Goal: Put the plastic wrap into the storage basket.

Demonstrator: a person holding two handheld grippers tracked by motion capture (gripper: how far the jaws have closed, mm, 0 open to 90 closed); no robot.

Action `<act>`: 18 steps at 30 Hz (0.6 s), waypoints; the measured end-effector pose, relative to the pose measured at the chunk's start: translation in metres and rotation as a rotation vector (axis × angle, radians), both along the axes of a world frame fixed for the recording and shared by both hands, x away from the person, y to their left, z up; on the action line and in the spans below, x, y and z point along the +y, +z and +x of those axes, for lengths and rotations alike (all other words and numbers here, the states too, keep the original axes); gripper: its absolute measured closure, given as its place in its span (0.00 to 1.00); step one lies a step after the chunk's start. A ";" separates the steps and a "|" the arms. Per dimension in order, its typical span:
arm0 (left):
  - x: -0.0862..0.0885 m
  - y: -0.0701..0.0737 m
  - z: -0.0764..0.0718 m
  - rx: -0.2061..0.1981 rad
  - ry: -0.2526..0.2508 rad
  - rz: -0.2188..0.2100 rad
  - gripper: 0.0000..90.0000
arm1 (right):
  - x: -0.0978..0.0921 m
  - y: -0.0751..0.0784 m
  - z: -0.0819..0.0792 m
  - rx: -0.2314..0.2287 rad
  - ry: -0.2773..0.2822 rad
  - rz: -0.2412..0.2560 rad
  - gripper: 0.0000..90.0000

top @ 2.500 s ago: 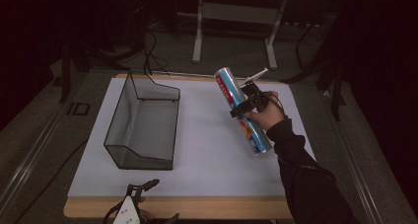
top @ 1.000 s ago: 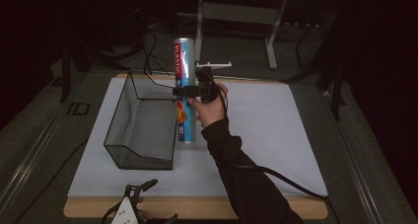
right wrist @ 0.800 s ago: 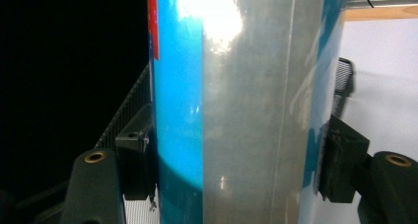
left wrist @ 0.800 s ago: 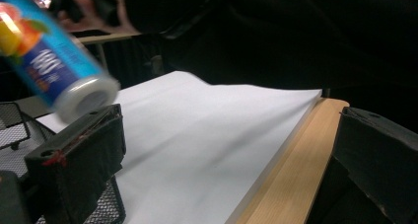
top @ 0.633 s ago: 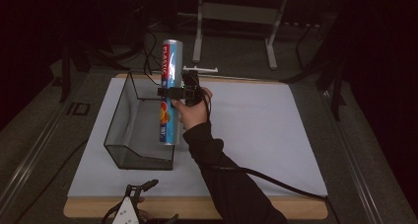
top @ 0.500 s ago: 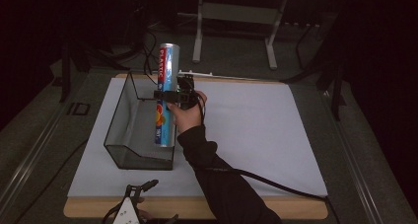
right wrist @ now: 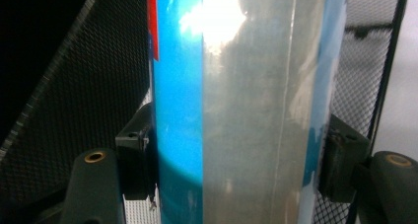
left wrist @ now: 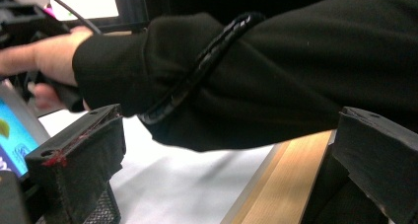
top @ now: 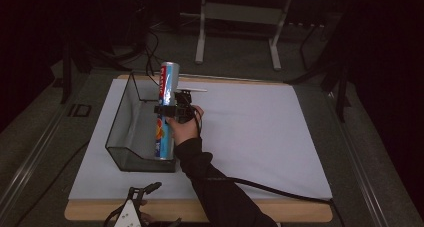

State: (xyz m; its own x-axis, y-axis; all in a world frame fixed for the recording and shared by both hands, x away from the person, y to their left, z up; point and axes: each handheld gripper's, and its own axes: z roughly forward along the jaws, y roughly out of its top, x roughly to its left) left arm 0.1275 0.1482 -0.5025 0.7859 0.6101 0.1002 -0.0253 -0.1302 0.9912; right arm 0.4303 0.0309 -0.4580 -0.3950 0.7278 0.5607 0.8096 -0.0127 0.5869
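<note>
Wooden bench (top: 300,213) under a white sheet (top: 260,132)

A black mesh basket (top: 131,137) sits on the sheet, just left of the right gripper (top: 172,109); bare sheet stretches to its right.

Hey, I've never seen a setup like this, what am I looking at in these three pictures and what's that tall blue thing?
No robot arm here: a person holds a hand-held two-jaw gripper in each hand. The high view is taken from above the table, which is covered by a white sheet. The other two pictures come from small cameras riding on the grippers.

On the table sits a black mesh basket. The right gripper is shut on a tall blue can, held upright at the basket's right side; I cannot tell whether its bottom rests on anything. The right gripper view shows that can close up, pinched between the jaws, with mesh behind.

The left gripper waits at the near edge, jaws open and holding nothing. Its view looks across at the person's dark sleeve.
</note>
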 end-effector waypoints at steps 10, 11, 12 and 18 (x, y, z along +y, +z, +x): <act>0.000 0.000 0.001 -0.003 -0.006 -0.003 0.00 | 0.007 -0.015 -0.003 0.042 -0.021 -0.064 0.35; 0.000 0.000 0.001 -0.003 -0.006 -0.003 0.00 | 0.009 -0.015 -0.003 0.044 -0.025 -0.072 0.35; -0.001 0.000 0.001 -0.002 -0.008 0.000 0.00 | 0.012 -0.016 -0.004 0.036 -0.029 -0.095 0.35; 0.000 0.000 0.001 -0.004 -0.008 -0.004 0.00 | 0.021 -0.017 -0.004 0.037 -0.052 -0.168 0.35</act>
